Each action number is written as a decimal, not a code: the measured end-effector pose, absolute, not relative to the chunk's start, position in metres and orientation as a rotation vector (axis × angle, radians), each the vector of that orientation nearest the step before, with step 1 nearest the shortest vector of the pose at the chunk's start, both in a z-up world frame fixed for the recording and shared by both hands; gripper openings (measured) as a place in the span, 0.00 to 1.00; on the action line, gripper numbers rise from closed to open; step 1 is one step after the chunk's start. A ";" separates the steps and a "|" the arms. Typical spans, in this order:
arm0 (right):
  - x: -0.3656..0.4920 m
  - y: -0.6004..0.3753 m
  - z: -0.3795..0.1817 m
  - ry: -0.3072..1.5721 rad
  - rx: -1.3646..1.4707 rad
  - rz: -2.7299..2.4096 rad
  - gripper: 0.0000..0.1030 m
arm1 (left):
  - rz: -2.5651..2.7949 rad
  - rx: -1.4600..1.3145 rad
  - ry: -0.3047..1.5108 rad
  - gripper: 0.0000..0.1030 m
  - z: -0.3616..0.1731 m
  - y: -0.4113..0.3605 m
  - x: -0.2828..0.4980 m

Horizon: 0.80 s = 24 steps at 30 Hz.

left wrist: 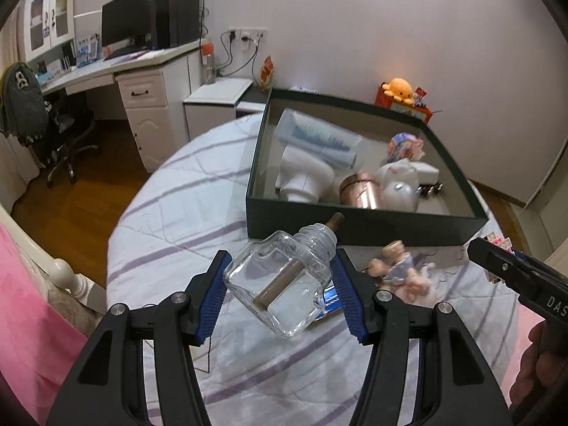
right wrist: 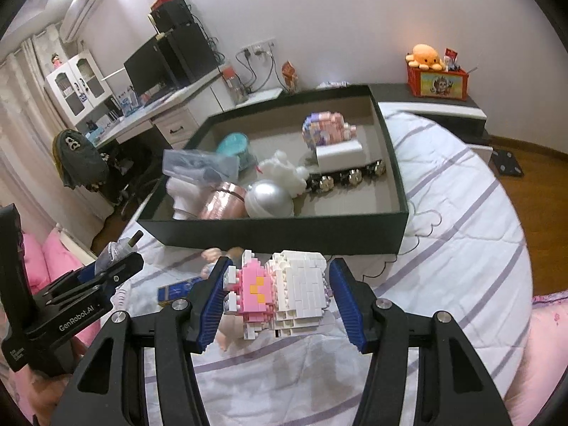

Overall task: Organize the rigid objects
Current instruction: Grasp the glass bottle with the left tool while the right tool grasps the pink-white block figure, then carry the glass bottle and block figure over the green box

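My left gripper is shut on a clear glass bottle with a brown wick, held tilted above the bed just in front of the dark green box. My right gripper is shut on a pink and white brick-built figure, held above the bed in front of the same box. The box holds several objects: a white hair dryer, a copper cup, a silver ball, a brick figure and a metal-studded strap.
A small doll and a blue flat packet lie on the striped bedspread under the grippers. A nightstand with an orange plush stands behind the box. A desk and chair are at the left.
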State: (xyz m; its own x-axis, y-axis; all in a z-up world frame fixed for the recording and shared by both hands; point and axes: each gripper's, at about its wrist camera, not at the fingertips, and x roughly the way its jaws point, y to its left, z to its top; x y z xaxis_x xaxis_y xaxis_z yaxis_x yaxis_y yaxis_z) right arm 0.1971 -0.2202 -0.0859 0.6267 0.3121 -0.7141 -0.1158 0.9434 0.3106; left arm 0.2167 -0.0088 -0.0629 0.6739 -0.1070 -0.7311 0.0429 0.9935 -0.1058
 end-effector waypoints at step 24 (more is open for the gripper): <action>0.242 -0.224 -0.022 0.715 0.168 0.288 0.56 | -0.162 -0.072 0.670 0.57 0.010 -0.044 0.271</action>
State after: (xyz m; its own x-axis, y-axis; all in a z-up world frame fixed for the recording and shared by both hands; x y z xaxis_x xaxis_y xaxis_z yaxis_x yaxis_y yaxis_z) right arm 0.2416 -0.2240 -0.0218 0.7181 0.3159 -0.6201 -0.2015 0.9473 0.2492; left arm 0.2711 -0.0439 0.0102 0.7718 -0.1723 -0.6121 0.1262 0.9849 -0.1181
